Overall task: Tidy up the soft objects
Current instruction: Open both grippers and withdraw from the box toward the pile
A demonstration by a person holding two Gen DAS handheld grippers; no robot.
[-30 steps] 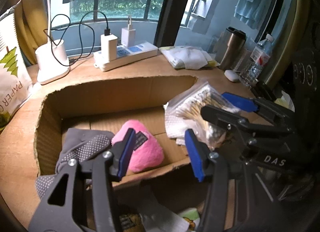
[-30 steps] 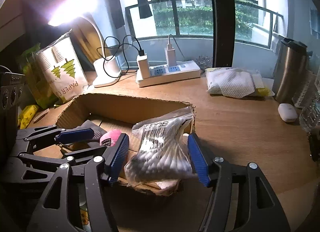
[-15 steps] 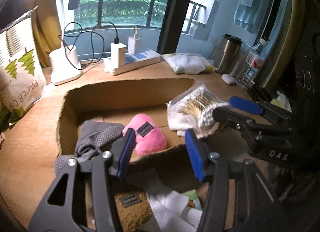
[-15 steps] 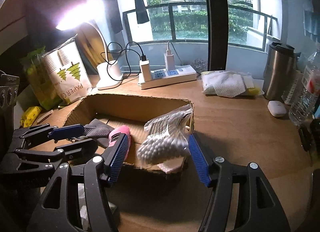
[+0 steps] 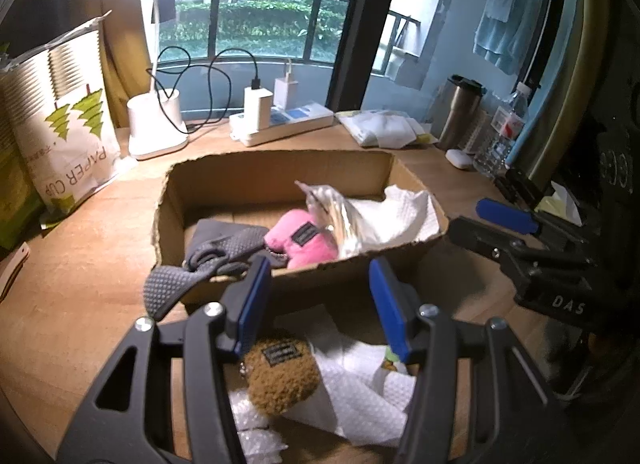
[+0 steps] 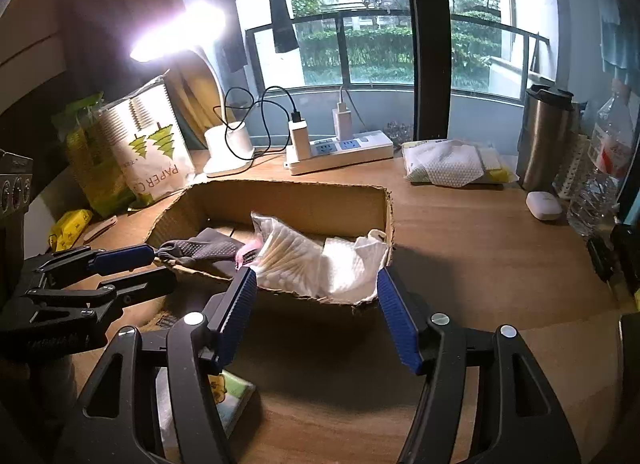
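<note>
A cardboard box (image 5: 280, 172) (image 6: 304, 196) stands on the wooden table. In it lie a grey dotted glove (image 5: 208, 256) (image 6: 200, 248) hanging over the near wall, a pink plush (image 5: 308, 240), a clear bag of cotton swabs (image 5: 344, 220) (image 6: 288, 252) and white paper towel (image 5: 404, 212) (image 6: 352, 264). My left gripper (image 5: 316, 312) is open and empty, in front of the box, above a brown plush (image 5: 280, 376) and more paper towel (image 5: 360, 388). My right gripper (image 6: 316, 312) is open and empty, just short of the box's near wall.
A power strip (image 6: 340, 152), a lit desk lamp base (image 5: 156, 128), a paper cup bag (image 5: 68, 152), a steel tumbler (image 6: 544, 144), a water bottle (image 5: 504, 132) and a pack of wipes (image 6: 448, 164) stand behind and right of the box. Bubble wrap (image 5: 252, 420) lies near me.
My right gripper let go of the cotton swab bag, which now lies in the box. Both grippers have drawn back and up from the box.
</note>
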